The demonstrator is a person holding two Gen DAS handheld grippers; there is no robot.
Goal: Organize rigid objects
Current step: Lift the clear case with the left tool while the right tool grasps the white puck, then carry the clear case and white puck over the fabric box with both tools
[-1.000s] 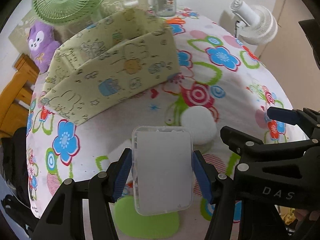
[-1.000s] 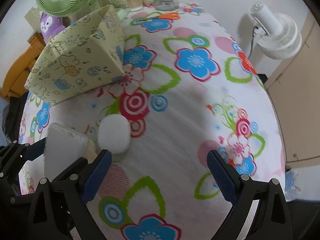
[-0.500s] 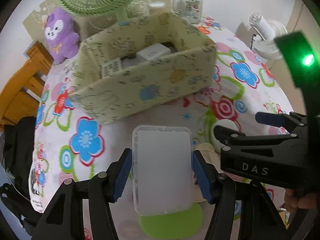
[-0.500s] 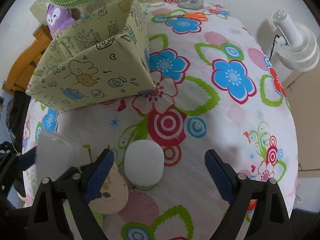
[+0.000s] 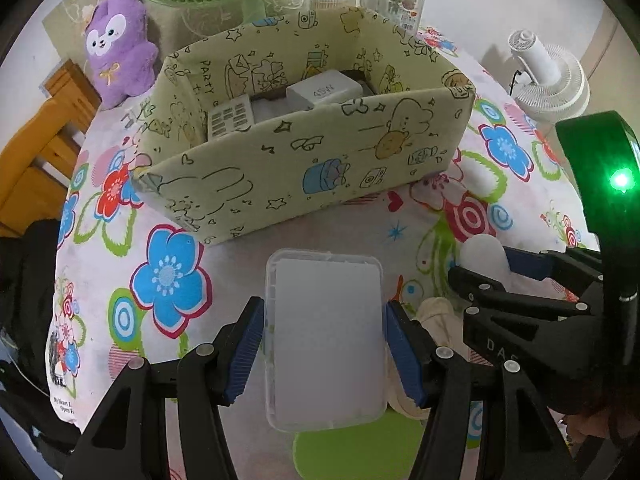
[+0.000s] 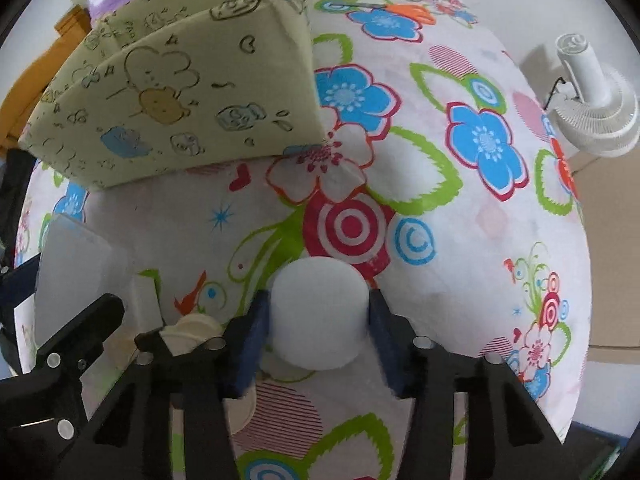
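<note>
My left gripper (image 5: 324, 344) is closed part-way on a flat translucent plastic case (image 5: 326, 336), its blue pads pressing the case's two long sides; the case sticks forward between the fingers, lifted above the flowered bench (image 5: 168, 276). My right gripper (image 6: 318, 320) is narrowed around a white cylinder (image 6: 320, 312), both blue pads touching its sides, and the cylinder stands upright on the bench right between my fingers.

I count one cream fabric box (image 5: 304, 168) with cartoon drawings, standing ahead of the left gripper and well apart from the case. Inside it I see two pale items: a white block (image 5: 326, 90) marked 45W and a flat white piece (image 5: 230, 120) with dark squares. Just beside the right gripper on its left lies one beige round thing (image 6: 196, 330), partly hidden. One flat green pad (image 5: 356, 448) lies under the case.
</note>
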